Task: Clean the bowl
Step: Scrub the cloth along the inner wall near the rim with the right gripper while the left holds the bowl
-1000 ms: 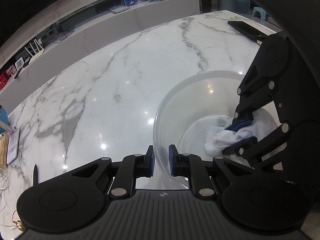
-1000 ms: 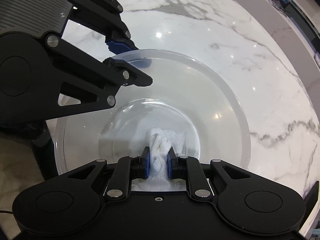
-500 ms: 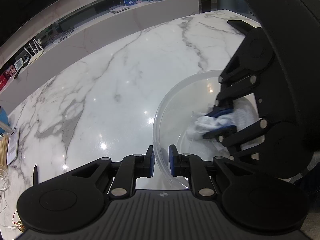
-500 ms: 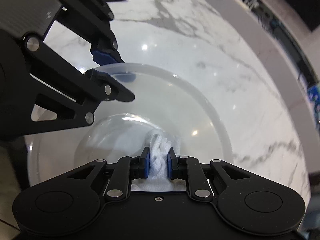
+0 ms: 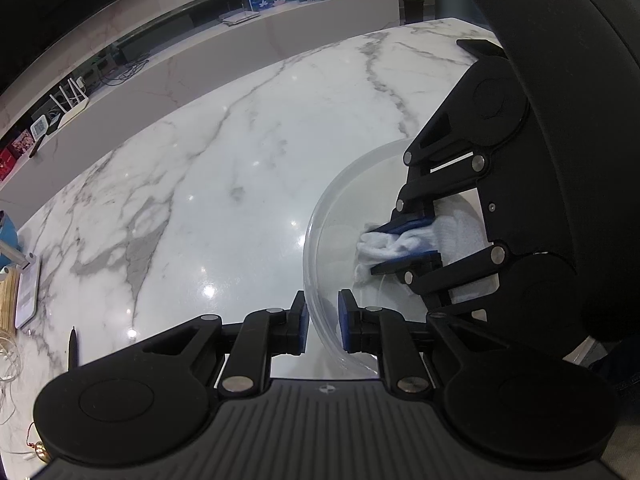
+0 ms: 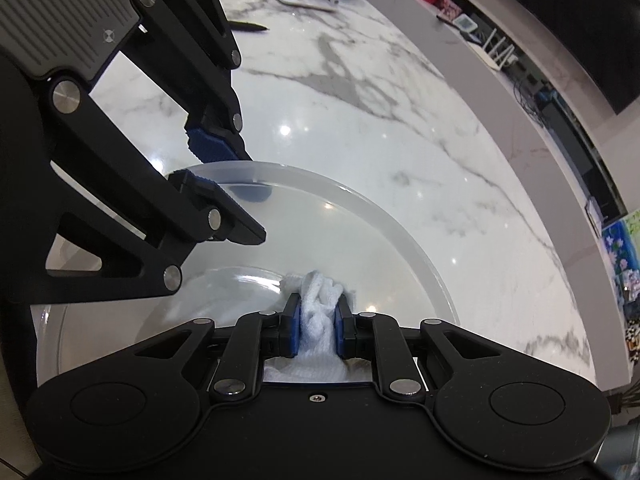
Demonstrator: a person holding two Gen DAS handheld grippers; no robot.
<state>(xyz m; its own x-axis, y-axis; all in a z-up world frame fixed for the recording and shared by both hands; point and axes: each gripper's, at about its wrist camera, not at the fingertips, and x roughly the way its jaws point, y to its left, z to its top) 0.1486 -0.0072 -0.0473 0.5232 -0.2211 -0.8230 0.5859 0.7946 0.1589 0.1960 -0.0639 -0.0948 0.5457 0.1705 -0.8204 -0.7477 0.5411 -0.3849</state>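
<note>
While the marble counter (image 5: pixel 224 184) carries everything in view, the clear bowl (image 6: pixel 360 216) stands on it near its front edge, upright. Left tongs (image 5: pixel 322 322) are clamped on the bowl's rim, one blue pad outside the wall and one inside. Right tongs (image 6: pixel 316 330) reach down inside the bowl and are clamped on a white cloth (image 6: pixel 318 312), which is bunched between the pads and lies against the bowl's inner wall near the bottom. Further off on the counter lie a black pen (image 6: pixel 248 26) and a white tablet-like slab (image 5: pixel 26 298), both well apart from the bowl.
</note>
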